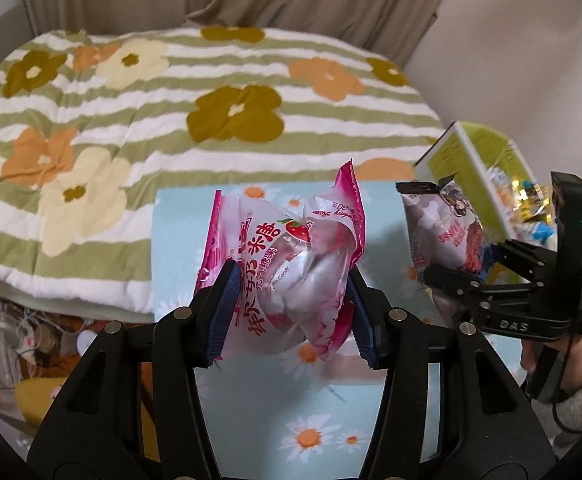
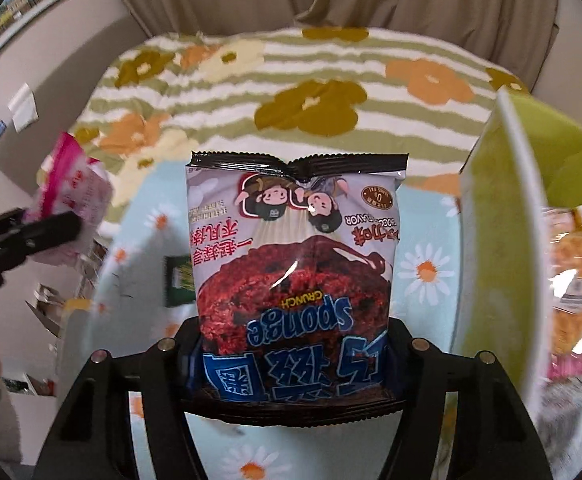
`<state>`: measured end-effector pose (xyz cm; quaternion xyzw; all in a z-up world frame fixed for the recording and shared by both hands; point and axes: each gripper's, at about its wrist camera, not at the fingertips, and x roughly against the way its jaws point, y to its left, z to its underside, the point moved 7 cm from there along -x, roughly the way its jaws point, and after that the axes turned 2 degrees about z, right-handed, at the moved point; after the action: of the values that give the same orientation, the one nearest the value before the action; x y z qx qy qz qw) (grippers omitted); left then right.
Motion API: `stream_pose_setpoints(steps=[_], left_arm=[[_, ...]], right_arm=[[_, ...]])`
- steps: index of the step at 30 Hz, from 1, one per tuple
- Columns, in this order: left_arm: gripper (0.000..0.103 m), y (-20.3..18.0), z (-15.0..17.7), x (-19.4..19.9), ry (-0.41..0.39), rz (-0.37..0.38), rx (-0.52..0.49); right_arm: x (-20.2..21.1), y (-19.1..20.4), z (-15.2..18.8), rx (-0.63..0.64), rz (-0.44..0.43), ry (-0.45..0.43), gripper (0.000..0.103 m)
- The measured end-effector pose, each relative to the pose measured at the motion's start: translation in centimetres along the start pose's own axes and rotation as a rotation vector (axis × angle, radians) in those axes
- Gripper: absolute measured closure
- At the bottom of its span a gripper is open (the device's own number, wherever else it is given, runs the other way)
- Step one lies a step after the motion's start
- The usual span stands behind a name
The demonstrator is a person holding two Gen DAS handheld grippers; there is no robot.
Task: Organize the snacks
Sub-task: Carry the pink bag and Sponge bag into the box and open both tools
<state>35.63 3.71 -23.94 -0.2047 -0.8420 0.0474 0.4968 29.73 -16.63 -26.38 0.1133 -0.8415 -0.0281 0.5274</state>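
Snacks are in both grippers at once: the pink strawberry candy bag is pinched, crumpled, between the blue pads of the left gripper, and the chocolate sponge-crunch bag sits upside down in the right gripper, whose jaws are clamped on its lower end. Both packets hang clear above the daisy-print cloth, with a striped floral blanket farther back. To the right stands a yellow-green box, open toward the cameras, already holding a jumble of wrapped sweets in gold and blue foil; exactly what they are is too small to tell. Judging by that, the step in hand is carrying each bag over to the box. It would go best done one at a time, nearer bag first, keeping each grip firm on the slippery film, clearing the box wall before lowering, and letting go only once the bag rests inside.
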Motion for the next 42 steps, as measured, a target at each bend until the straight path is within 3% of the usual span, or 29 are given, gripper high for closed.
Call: stream_pose_setpoints(steps=[8, 18, 28, 37, 39, 40, 41, 42], left_arm=[[0.055, -5.4, -3.7, 2.7, -0.069, 0.034, -0.086], [0.055, -16.8, -8.2, 1.5, -0.123, 0.075, -0.179], [0.055, -28.7, -11.0, -5.6, -0.088, 0.104, -0.184], [0.055, -33.9, -11.8, -13.2, 0.024, 0.074, -0.173], [0.05, -34.4, -12.0, -14.0, 0.039, 0.063, -0.176], [0.034, -34.7, -12.1, -14.3, 0.048, 0.067, -0.175], [0.008, -34.9, -12.1, -14.5, 0.057, 0.063, -0.171], [0.0, -34.9, -12.2, -14.5, 0.053, 0.044, -0.173]], right_arm=[[8.2, -2.2, -1.5, -0.05, 0.006, -0.111, 0.041], [14.4, -12.4, -3.0, -0.087, 0.076, -0.189, 0.041], [15.3, -23.5, -4.1, -0.112, 0.08, -0.173, 0.041], [13.6, -29.3, -3.9, -0.15, 0.039, -0.12, 0.041], [13.3, -30.0, -3.9, -0.161, 0.025, -0.115, 0.041], [13.2, -30.2, -3.9, -0.164, 0.02, -0.114, 0.041], [13.1, -30.4, -3.9, -0.166, 0.016, -0.11, 0.041], [12.9, -30.6, -3.8, -0.17, 0.012, -0.106, 0.041]])
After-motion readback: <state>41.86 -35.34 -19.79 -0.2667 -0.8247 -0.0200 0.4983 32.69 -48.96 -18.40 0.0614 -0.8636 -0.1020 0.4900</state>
